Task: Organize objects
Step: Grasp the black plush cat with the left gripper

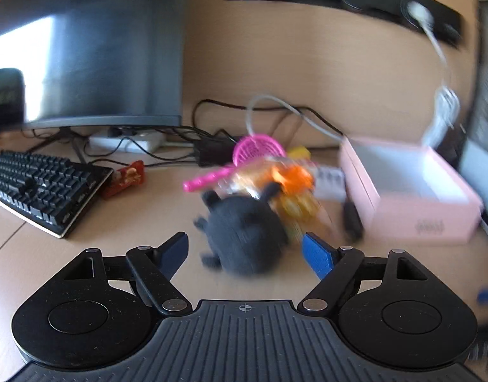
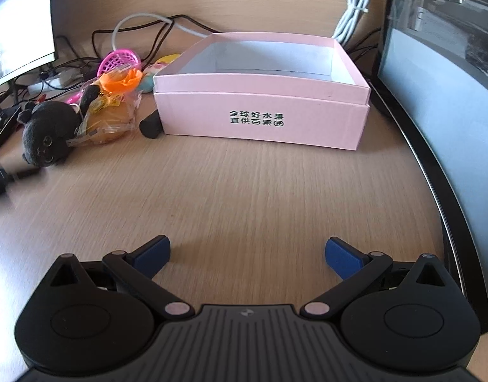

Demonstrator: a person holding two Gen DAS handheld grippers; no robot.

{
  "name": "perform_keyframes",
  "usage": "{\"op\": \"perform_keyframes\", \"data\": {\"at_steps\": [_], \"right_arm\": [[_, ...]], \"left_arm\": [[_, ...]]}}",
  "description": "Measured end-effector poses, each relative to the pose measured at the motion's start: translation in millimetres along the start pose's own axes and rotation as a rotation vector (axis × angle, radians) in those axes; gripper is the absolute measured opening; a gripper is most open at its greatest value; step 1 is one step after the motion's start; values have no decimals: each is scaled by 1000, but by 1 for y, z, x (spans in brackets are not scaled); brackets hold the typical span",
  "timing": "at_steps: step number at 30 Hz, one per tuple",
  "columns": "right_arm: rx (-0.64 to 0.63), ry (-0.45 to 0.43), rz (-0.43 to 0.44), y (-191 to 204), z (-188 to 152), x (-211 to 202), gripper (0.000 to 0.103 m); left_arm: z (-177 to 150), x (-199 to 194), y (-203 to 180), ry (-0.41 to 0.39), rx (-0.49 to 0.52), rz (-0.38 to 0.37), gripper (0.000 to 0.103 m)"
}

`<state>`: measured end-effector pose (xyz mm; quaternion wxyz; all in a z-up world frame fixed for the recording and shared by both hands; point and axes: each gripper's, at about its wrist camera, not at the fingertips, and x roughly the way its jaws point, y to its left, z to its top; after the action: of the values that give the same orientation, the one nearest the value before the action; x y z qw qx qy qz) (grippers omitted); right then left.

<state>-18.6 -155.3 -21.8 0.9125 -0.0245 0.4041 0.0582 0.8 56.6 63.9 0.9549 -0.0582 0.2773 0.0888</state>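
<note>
Grey plush toy lies between the left claw's spread fingers.

black keyboard, dark monitor, white cable bundle, wooden desk

place: home office desk | evidence: monitor upper left, keyboard left, cables centre, wooden desktop

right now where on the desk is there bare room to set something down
Bare wood lies between the right gripper and the pink box, bordered by the monitor on the right. The box's inside looks empty too. Crowded: the plush toy, bagged toys and cables left of the box.
</note>
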Motion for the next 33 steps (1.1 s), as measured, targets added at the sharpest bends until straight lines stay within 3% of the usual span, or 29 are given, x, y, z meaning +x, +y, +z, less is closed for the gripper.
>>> {"op": "perform_keyframes", "data": {"at_steps": [3,7,9,11,16,19,23,26,27,29,31,33], "right_arm": [[-18,16,27,-2,4,1,103],[-71,26,80,5,11,-1,103],[-113,-6,73,11,15,-6,103],[-150,-35,64,18,19,-9,103],[-172,-72,89,41,38,-9,103],[-177,-87,125,69,56,-6,103],[-205,-110,223,125,86,-3,103],[-186,-107,338,171,109,7,103],[-168,-103,375,186,116,13,101],[-145,-72,403,221,134,33,72],[-129,-40,413,252,150,56,52],[-90,-19,407,277,165,79,49]], "left_arm": [[18,33,6,100,-74,-63,84],[19,74,5,161,-64,5,84],[18,86,9,189,-86,-8,85],[16,89,11,201,-68,-41,75],[22,61,45,240,-70,-123,72],[28,27,85,189,-36,-91,72],[36,-5,148,134,-20,-86,72],[39,-17,203,139,-89,-90,72],[39,-19,218,135,-111,-86,72],[40,-24,242,111,-142,-70,72],[40,-28,263,89,-160,-64,72],[39,-32,281,79,-178,-59,72]]}}
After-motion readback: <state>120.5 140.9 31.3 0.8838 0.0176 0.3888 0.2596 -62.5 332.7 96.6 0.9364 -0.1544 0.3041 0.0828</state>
